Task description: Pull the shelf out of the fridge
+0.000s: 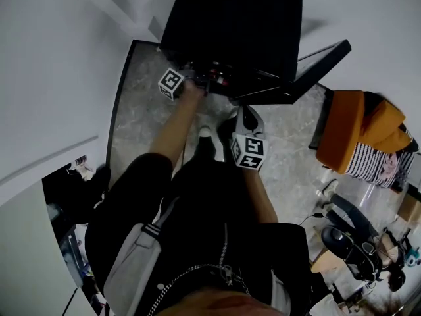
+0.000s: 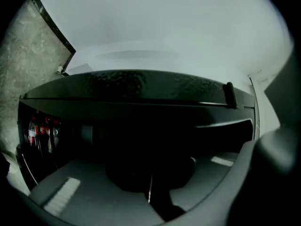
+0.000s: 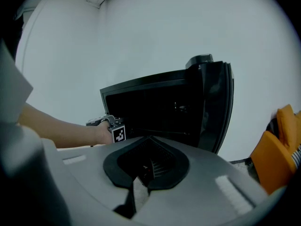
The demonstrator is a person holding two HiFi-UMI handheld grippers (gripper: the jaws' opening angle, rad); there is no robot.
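Shelf lost in dark fridge (image 1: pixel 230 25); left gripper (image 2: pixel 149 192) near-closed inside, probably for its edge; right gripper (image 3: pixel 143 173) pressed together empty, parked clear.

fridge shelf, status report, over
Left gripper at fridge mouth, jaws near together, grip too dark to call. Right gripper shut, empty, short of fridge. Door open; shelf not visible.

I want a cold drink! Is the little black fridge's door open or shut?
Open. The door stands swung out to one side of the fridge, showing its dark inside.
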